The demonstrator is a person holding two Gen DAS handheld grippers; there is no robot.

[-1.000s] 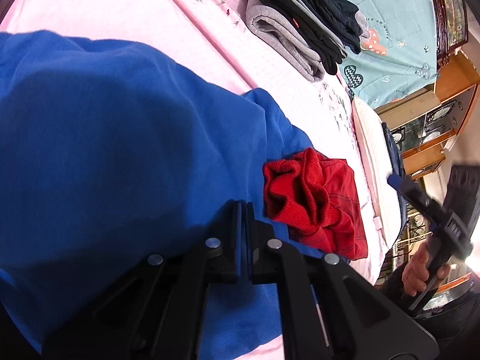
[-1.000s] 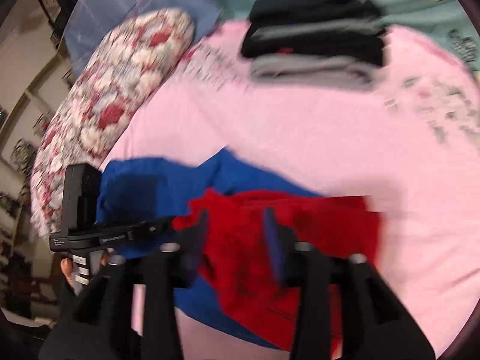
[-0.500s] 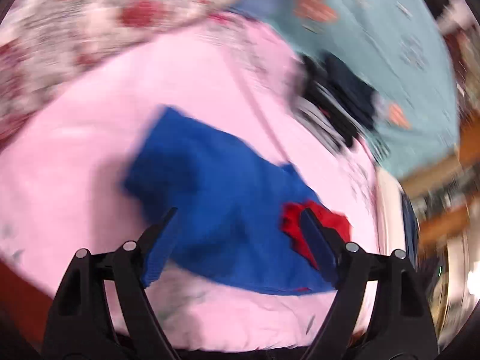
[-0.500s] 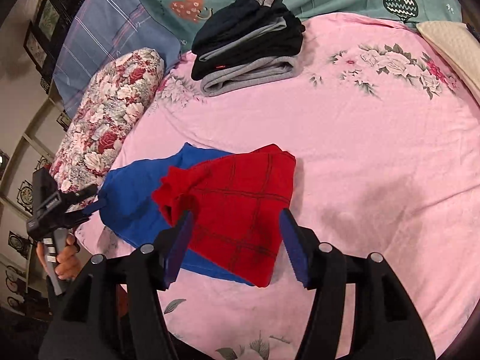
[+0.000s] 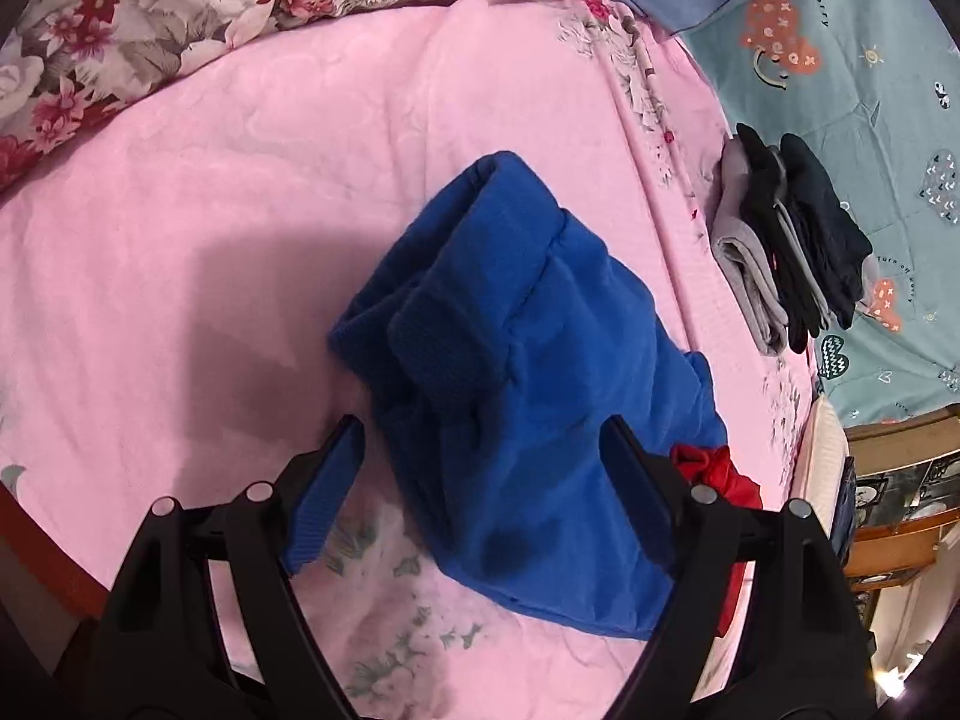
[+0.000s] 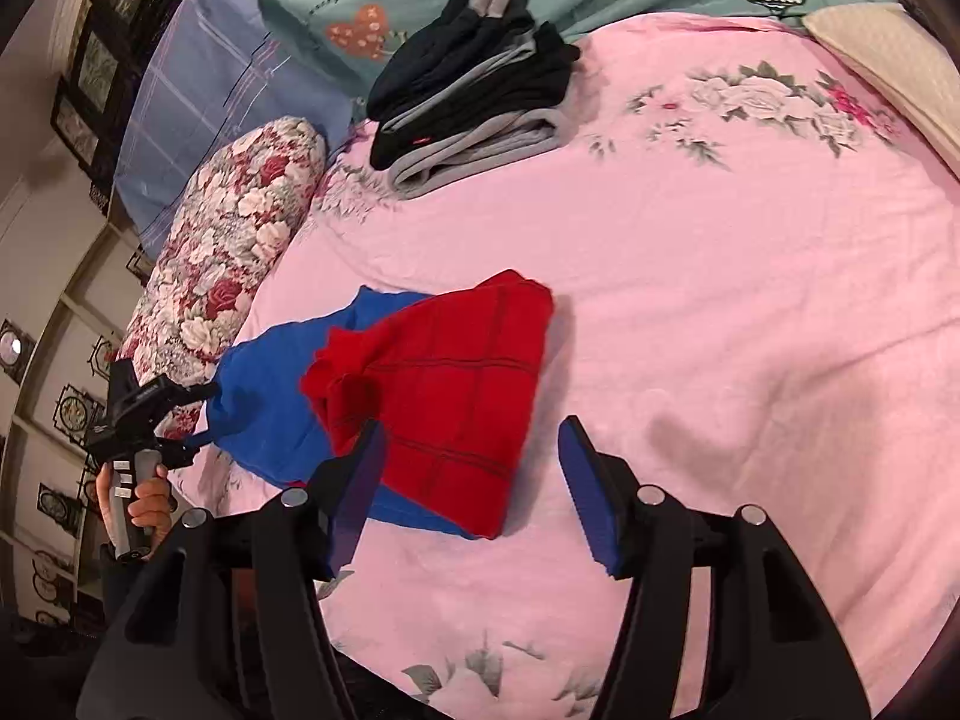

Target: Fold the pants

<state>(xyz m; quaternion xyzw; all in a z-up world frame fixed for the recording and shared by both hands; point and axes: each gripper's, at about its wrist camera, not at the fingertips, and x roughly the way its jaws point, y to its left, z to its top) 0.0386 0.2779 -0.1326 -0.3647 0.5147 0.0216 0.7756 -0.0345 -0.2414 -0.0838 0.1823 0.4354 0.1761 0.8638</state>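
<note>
The blue pants [image 5: 528,390] lie as a folded bundle on the pink bedsheet [image 5: 240,210]. A folded red pair [image 6: 456,396] rests on top of the blue pants [image 6: 270,414], covering their right part; only a red corner [image 5: 714,474] shows in the left wrist view. My left gripper [image 5: 480,480] hovers open over the near end of the blue bundle, holding nothing. In the right wrist view that left gripper [image 6: 207,414] sits at the blue cloth's left edge, in a hand [image 6: 144,498]. My right gripper [image 6: 474,480] stands open just short of the red pair, empty.
A stack of folded dark and grey clothes [image 6: 474,96] lies at the far side of the bed. A floral bolster [image 6: 228,240] and a blue plaid pillow [image 6: 228,78] line the left. A cream pillow [image 6: 888,60] is at the far right. Wooden furniture [image 5: 888,480] stands beyond the bed.
My left gripper went from shut, close over the blue cloth, to wide open and pulled back with a roll. My right gripper drew back from the red pair and widened.
</note>
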